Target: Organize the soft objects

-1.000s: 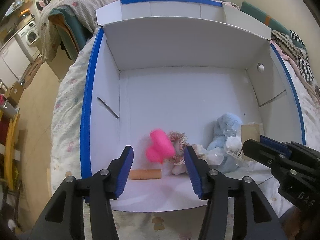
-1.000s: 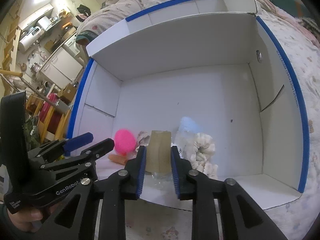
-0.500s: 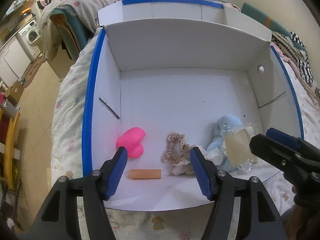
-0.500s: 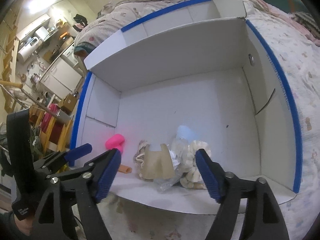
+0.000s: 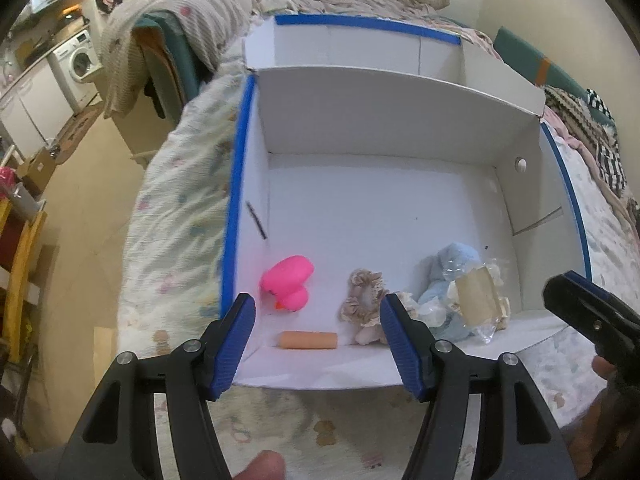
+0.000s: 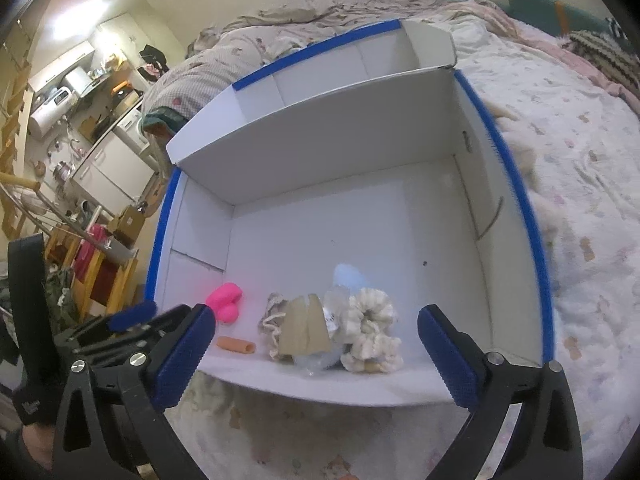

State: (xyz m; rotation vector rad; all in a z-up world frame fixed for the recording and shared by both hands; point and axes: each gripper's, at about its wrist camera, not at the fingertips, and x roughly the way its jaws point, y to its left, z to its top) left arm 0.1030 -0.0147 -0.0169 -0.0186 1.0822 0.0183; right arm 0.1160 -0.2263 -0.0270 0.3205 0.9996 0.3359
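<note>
A white cardboard box [image 5: 236, 184] with blue-taped rims lies open on the bed. On its floor near the front lie a pink rubber duck [image 5: 290, 282], an orange-tan tube [image 5: 308, 340], a beige frilly scrunchie [image 5: 364, 300], a blue plush [image 5: 452, 272] and a clear packet with a tan card [image 5: 478, 296]. My left gripper [image 5: 317, 300] hovers open above the front edge, holding nothing. My right gripper [image 6: 316, 312] has its jaws opening wide, and nothing is pressed between them. The packet [image 6: 306, 324] and a cream scrunchie [image 6: 370, 320] lie below it in the box.
The box rests on a quilted bed [image 5: 176, 240] with crumpled blankets [image 5: 224, 8] behind it. Left of the bed are bare floor, a washing machine [image 5: 82, 60] and a wooden rack [image 6: 100, 264]. The far half of the box floor is bare.
The right gripper opened and let go of the tan-card packet, which now lies by the blue plush. The pink duck left the left jaws and landed at the box's left. Both grippers rose slightly.
</note>
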